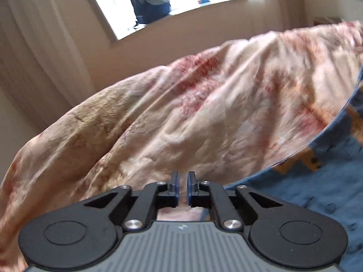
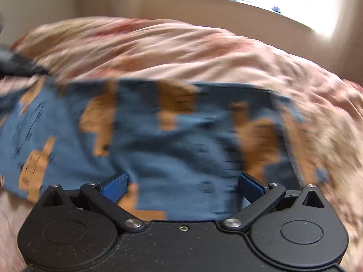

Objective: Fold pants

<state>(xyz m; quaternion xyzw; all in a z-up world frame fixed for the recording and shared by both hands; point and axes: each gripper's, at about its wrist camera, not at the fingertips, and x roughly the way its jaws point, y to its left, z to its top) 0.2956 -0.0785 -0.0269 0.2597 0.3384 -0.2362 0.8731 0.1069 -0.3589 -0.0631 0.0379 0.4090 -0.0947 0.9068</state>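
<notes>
The pants (image 2: 145, 136) are blue with orange blocky figures and lie spread across the bed in the right wrist view, blurred by motion. My right gripper (image 2: 182, 187) is open, its blue fingers wide apart just above the near part of the pants. In the left wrist view the pants (image 1: 317, 181) show at the lower right. My left gripper (image 1: 182, 188) is nearly closed with a thin gap between its blue pads, holding nothing, over the bedcover just left of the pants' edge.
A pink and cream patterned bedcover (image 1: 181, 113) covers the bed. Beyond it are a beige wall and a window sill with a dark backpack (image 1: 149, 2). A dark object (image 2: 13, 63) lies at the bed's far left.
</notes>
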